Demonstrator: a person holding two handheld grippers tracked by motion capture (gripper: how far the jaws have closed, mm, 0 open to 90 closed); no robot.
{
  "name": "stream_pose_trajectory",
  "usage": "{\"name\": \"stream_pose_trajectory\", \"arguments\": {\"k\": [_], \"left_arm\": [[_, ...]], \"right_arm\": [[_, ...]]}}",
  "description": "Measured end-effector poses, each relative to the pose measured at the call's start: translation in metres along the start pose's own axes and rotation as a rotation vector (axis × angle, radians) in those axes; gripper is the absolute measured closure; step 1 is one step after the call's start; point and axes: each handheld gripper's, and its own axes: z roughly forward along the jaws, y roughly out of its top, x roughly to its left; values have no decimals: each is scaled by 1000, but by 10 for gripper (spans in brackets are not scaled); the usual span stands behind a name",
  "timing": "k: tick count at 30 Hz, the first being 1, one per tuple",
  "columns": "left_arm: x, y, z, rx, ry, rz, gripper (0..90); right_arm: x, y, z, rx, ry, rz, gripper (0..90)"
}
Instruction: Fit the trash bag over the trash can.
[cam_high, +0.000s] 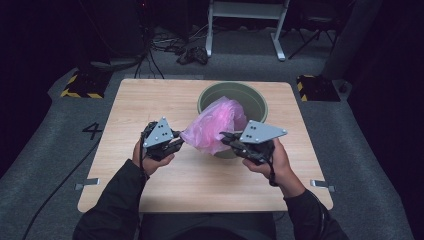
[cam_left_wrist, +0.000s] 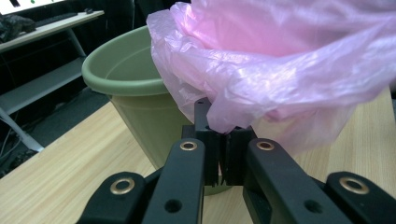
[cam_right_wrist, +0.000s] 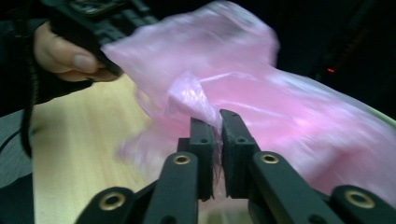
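Note:
A pink plastic bag hangs in the air over the near rim of a green bucket that stands at the table's far middle. My left gripper is shut on the bag's left edge, with the film pinched between its jaws. My right gripper is shut on a fold of the bag on its right side. In the left gripper view the bucket sits just behind the bag. The right gripper view shows the other hand and its gripper holding the bag's far edge.
The wooden table has bare room to the left of the bucket and along its near side. Beyond the table, on the grey floor, lie cables and white desk legs. Yellow-black floor blocks flank the far corners.

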Motion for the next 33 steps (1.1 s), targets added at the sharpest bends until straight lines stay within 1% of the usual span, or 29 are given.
{"name": "stream_pose_trajectory", "arguments": {"k": [2,3,4,7,8,10,11,14,17,18,19,20,21,22,24,25,27,29,31,33], "left_arm": [[1,-2,0,2,-11,-10,874],[1,-3,0,-2,-12,-14,874],[0,-4,0,1,-19,-18,874],[-2,-7,2,1,-25,-25,871],[-3,-7,3,6,-27,-21,871],[-4,-9,4,5,-33,-24,851],[-5,-10,4,6,-41,-29,849],[-8,-10,6,2,-53,-26,847],[-11,-10,6,-12,-64,-28,818],[-14,-9,7,-7,-57,-22,831],[-16,-9,8,-4,-53,-16,838],[-17,-8,8,0,-57,-5,845],[-19,-7,9,8,-57,5,865],[-19,-7,10,8,-48,8,869],[-20,-6,11,10,-46,8,871],[-20,-5,12,13,-43,11,871],[-20,-5,13,13,-44,13,871],[-21,-4,13,17,-41,17,871],[-22,-4,14,20,-40,26,872],[-23,-3,15,22,-39,28,871]], "right_arm": [[-4,-5,-9,-10,-10,29,873],[-7,-9,-15,-11,-30,47,878],[-9,-13,-20,-14,-34,69,879],[-15,-24,-32,-12,-60,104,882],[-16,-28,-36,-14,-64,117,884],[-19,-37,-42,-12,-79,141,885],[-20,-41,-44,-14,-84,153,886],[-21,-53,-51,-21,-95,180,885],[-22,-62,-55,-21,-119,196,878],[-22,-65,-55,-23,-128,188,825],[-20,-67,-55,-29,-141,169,716],[-19,-68,-55,-24,-145,154,643],[-17,-69,-55,-13,-136,136,559],[-15,-68,-55,-16,-130,111,447],[-11,-64,-55,-21,-114,65,326],[-8,-62,-56,-26,-113,44,283],[-4,-54,-59,-52,-101,15,254],[-2,-45,-60,-81,-82,9,229],[-1,-36,-59,-81,-76,-13,224],[0,-29,-54,-66,-90,-23,236]]}}
